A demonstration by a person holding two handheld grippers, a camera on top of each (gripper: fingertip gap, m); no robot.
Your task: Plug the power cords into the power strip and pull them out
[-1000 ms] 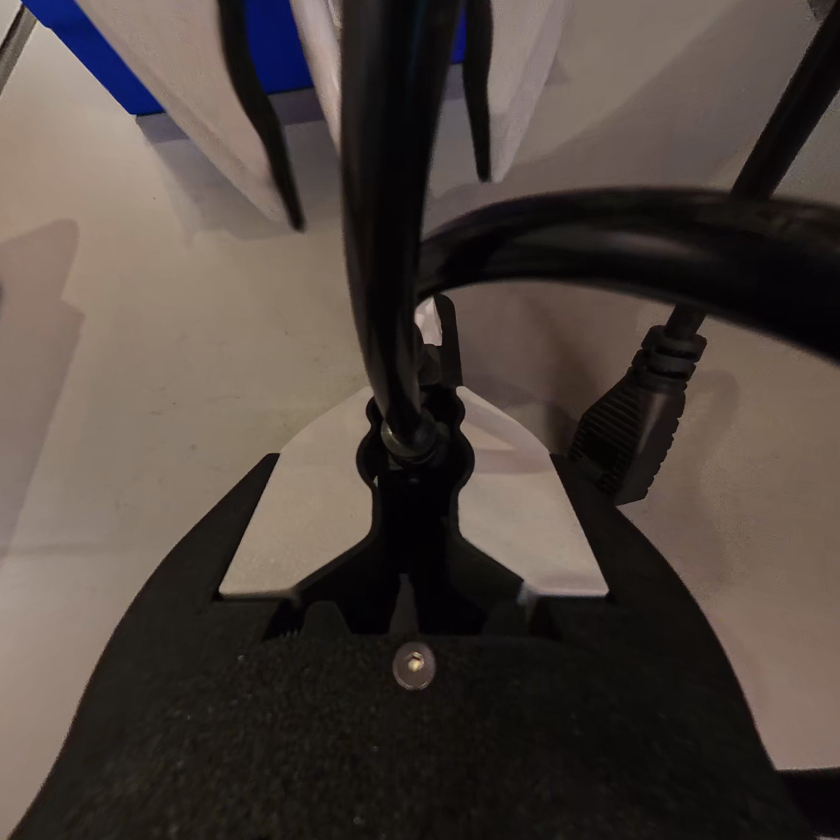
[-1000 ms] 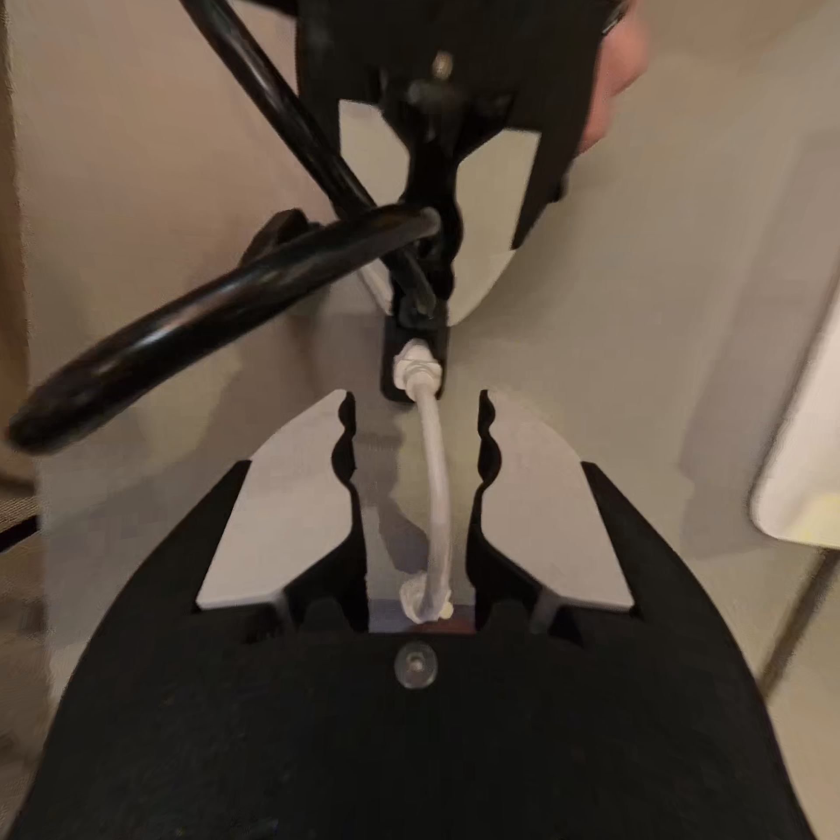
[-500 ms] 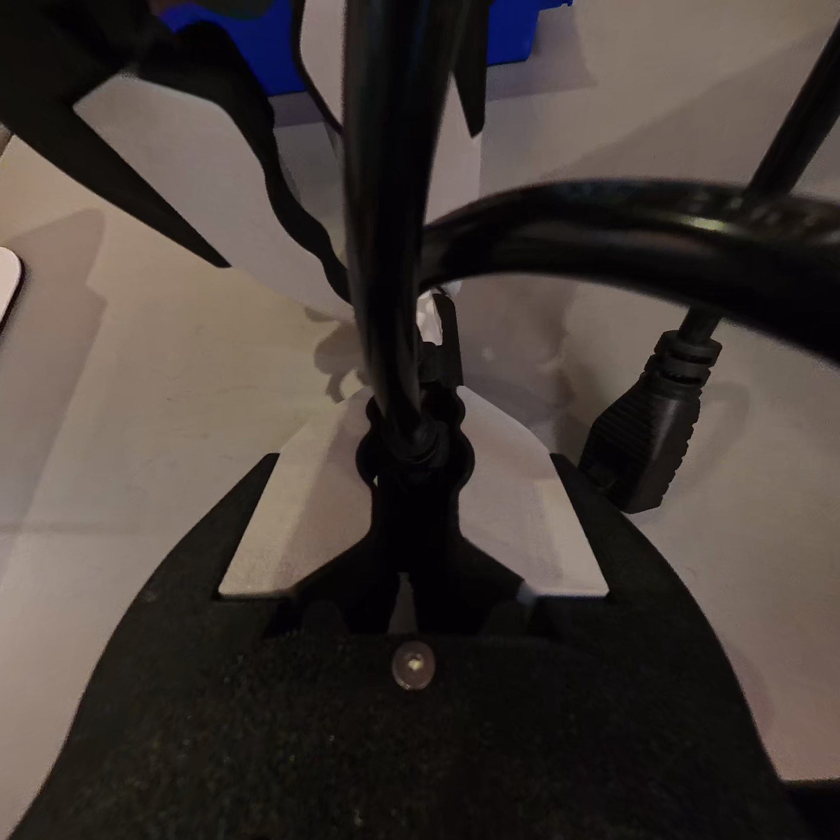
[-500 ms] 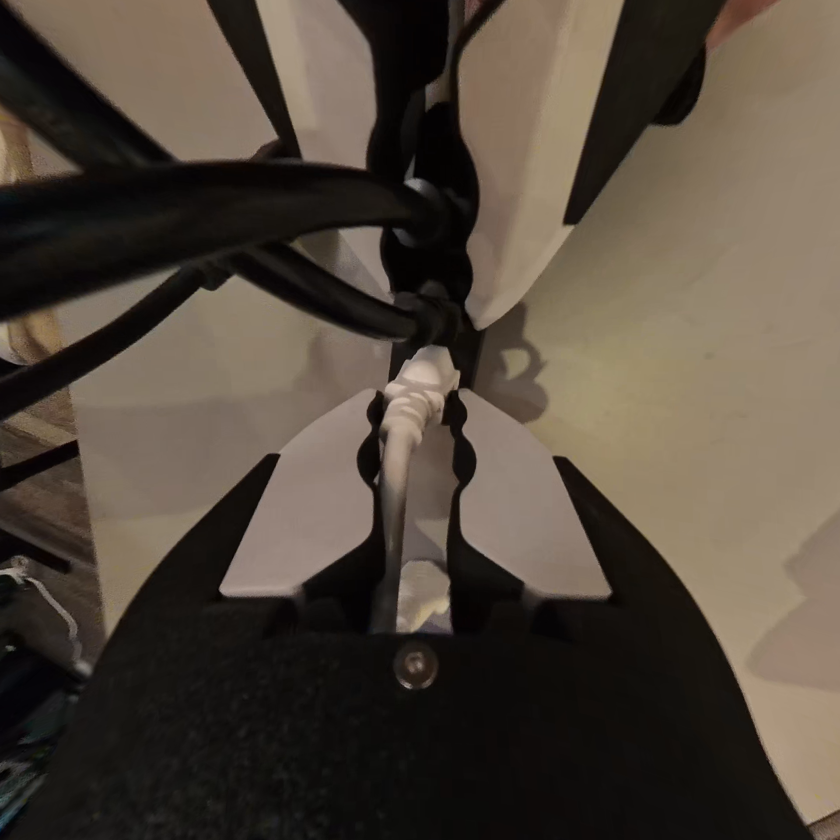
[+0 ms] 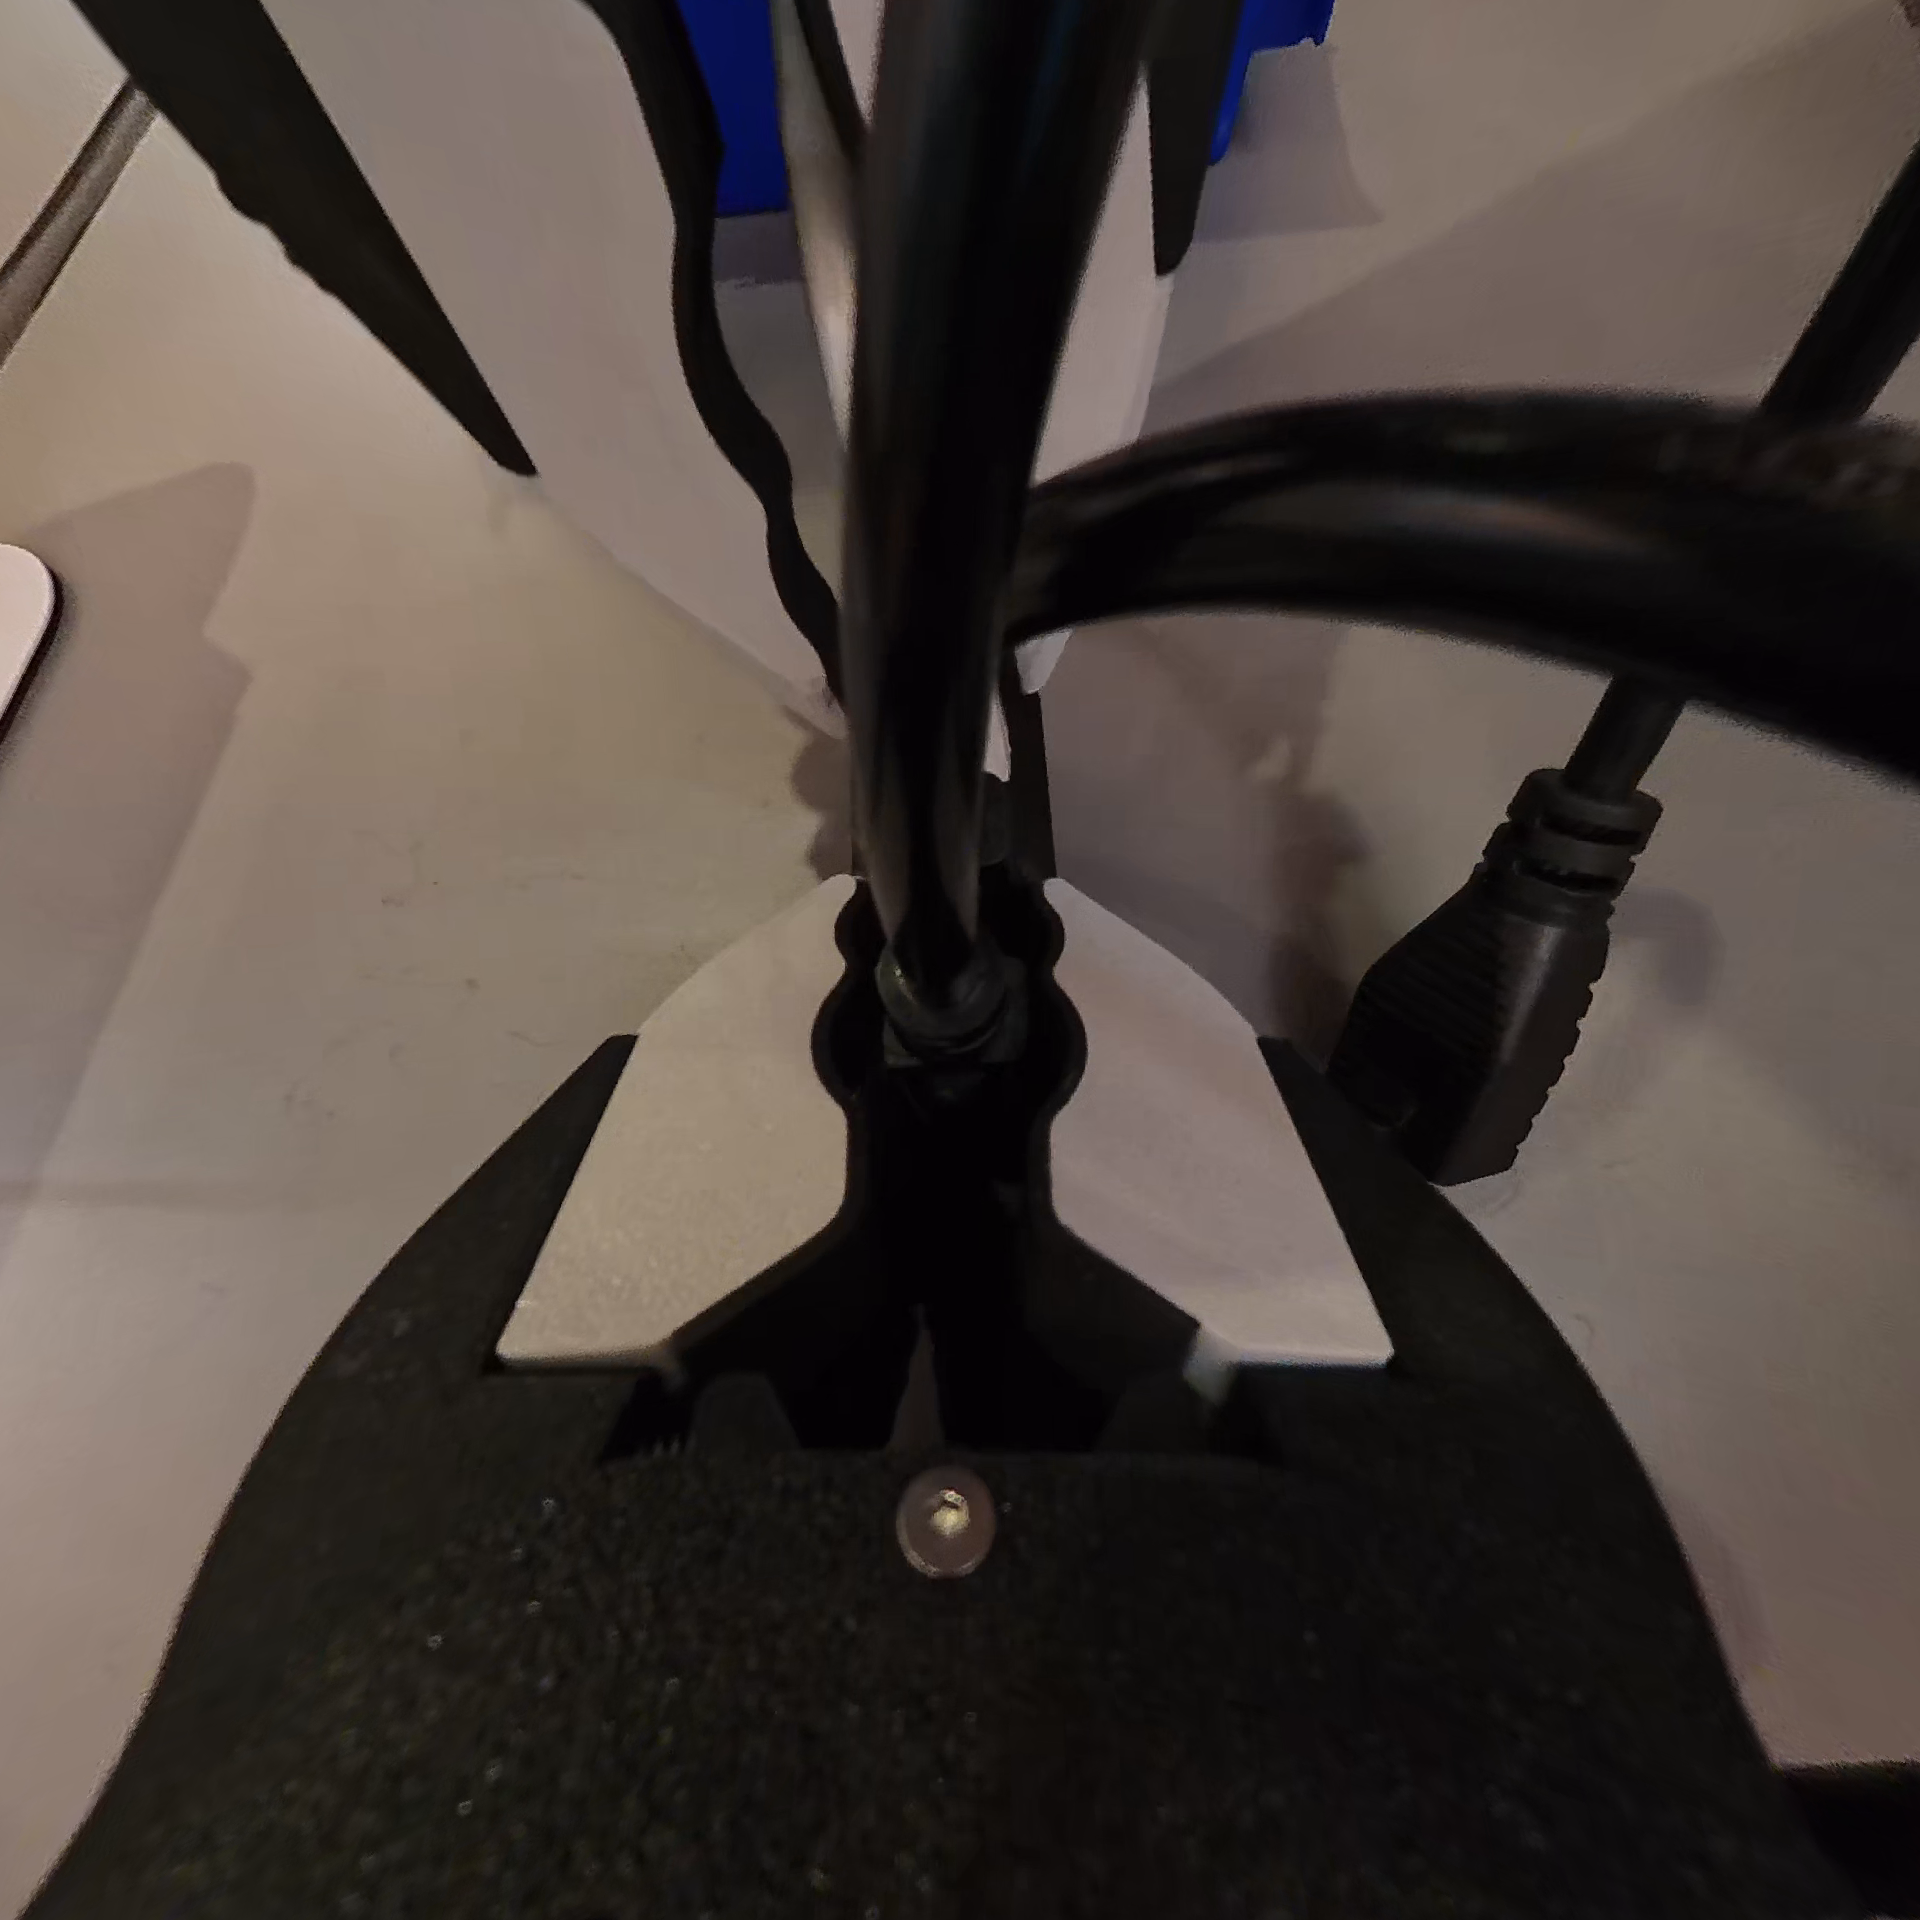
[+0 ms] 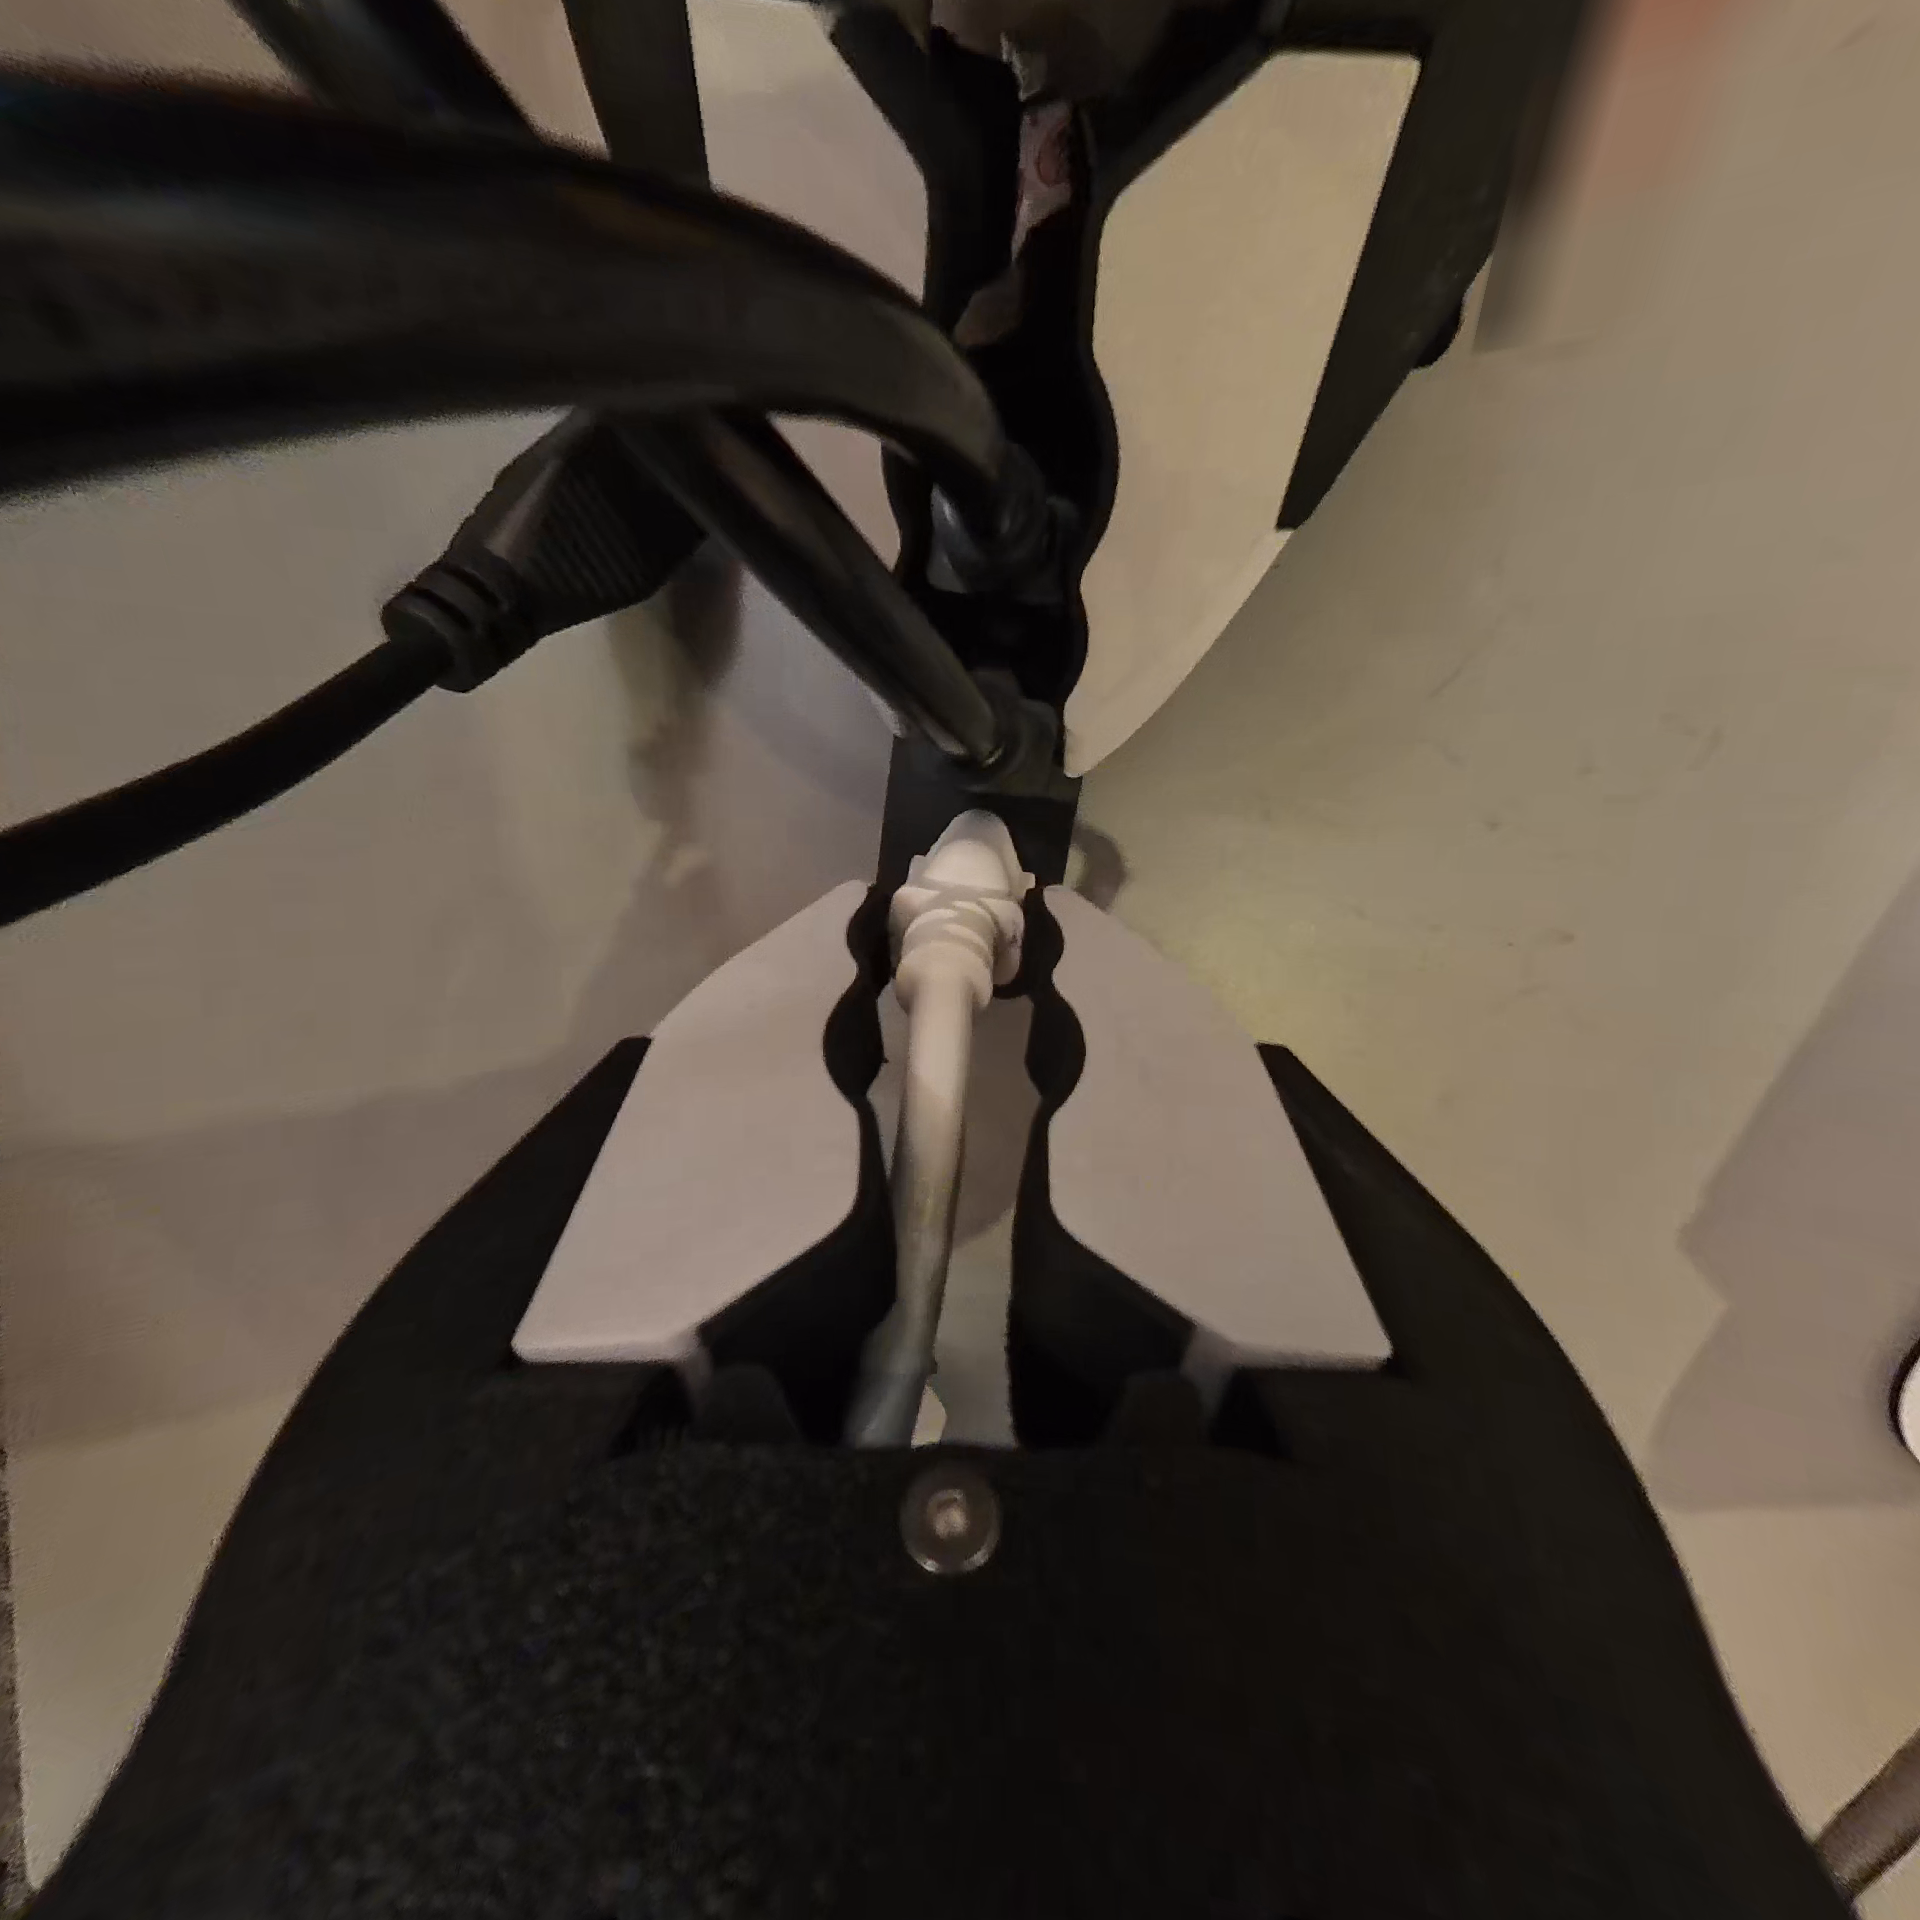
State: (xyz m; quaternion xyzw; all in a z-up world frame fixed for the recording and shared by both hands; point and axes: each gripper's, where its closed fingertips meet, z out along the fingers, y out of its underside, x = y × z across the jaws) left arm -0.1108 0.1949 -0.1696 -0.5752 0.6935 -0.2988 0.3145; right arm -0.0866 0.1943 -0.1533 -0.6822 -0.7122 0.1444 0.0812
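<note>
Now the left gripper is clamped on a black plug, and the right gripper on the white cord. It seems the pulling-out step; next, a straight pull while the strip stays braced.

Pale beige tabletop all around, matte, faintly scuffed and speckled. Warm, dim light, casting soft grey shadows across the tabletop in broad angular patches. Beyond the tabletop's far edge, a bright blue box, only partly visible. At the tabletop's left edge in the left wrist view, a rounded white corner of some flat object, too cropped to identify, and above it a grey metal bar running diagonally. In the right wrist view, the same tabletop, with a darker strip of floor past its left edge, blurred.
</note>
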